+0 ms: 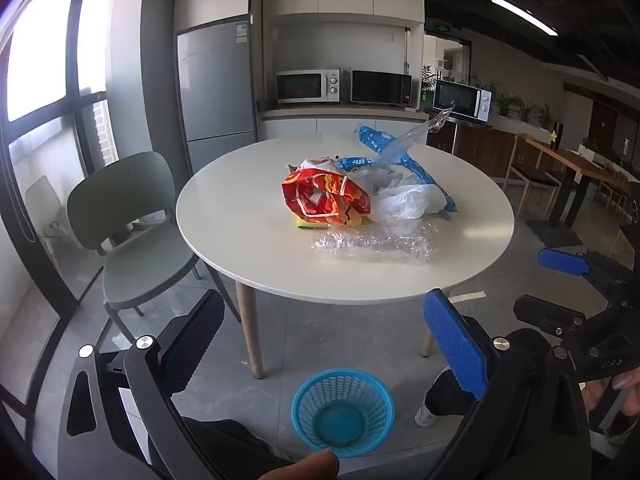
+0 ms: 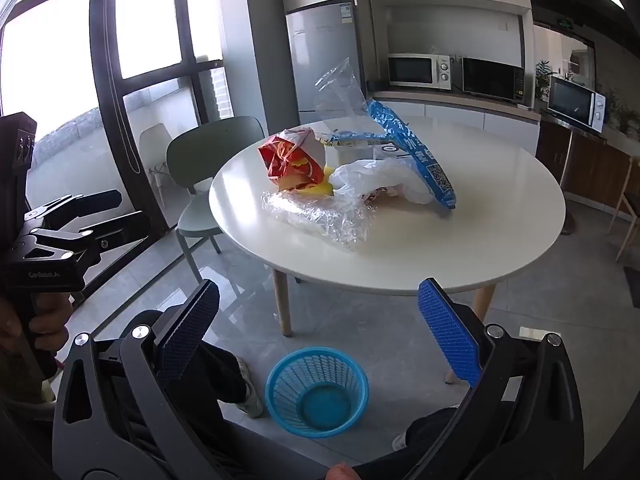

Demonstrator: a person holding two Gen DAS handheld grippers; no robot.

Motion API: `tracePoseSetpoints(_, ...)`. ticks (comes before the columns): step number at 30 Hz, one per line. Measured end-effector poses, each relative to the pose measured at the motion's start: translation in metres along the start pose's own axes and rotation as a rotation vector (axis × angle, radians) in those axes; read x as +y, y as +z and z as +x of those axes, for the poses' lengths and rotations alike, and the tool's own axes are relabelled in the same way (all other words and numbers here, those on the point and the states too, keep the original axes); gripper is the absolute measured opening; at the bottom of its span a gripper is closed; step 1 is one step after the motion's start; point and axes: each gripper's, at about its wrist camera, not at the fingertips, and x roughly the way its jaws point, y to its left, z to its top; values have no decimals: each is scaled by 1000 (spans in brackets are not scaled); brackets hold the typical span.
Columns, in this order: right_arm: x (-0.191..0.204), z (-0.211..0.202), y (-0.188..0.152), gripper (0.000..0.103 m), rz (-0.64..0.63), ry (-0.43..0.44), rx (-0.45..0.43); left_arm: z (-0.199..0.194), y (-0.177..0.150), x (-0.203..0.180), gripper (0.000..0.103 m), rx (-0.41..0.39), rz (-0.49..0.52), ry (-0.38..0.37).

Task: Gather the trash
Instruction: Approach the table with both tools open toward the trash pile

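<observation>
A heap of trash lies on the round white table [image 1: 240, 248] [image 2: 500, 216]: a red and orange snack bag [image 1: 324, 196] [image 2: 292, 160], a crumpled clear wrapper [image 1: 376, 244] [image 2: 320, 216], a white plastic bag [image 1: 408, 200] [image 2: 376, 176] and a long blue packet [image 1: 428, 176] [image 2: 416, 152]. On the floor in front of the table stands an empty blue mesh basket [image 1: 343, 412] [image 2: 317, 392]. My left gripper [image 1: 324, 344] and right gripper [image 2: 320, 332] hang open above the floor, short of the table, with nothing between their fingers.
A green chair [image 1: 136, 236] [image 2: 204, 160] stands left of the table. The person's legs and shoes [image 2: 248, 392] are beside the basket. A fridge [image 1: 216, 92] and microwaves [image 1: 308, 86] line the back wall; a window wall is on the left.
</observation>
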Motion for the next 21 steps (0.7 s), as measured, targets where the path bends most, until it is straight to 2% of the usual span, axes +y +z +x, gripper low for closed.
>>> tracePoseSetpoints(11, -10, -3, 5, 95, -18, -26, -4, 1, -2, -3, 97, -27, 40, -24)
tracePoseSetpoints(14, -8, -5, 5, 95, -28, -45, 4, 0, 0, 0, 97, -31, 11, -37)
tracePoseSetpoints(17, -7, -6, 3, 95, -36, -45, 6, 4, 1, 8, 97, -1, -23, -37)
tracePoseSetpoints(21, -10, -4, 4, 95, -21, -33, 10, 4, 0, 8, 97, -14, -15, -24)
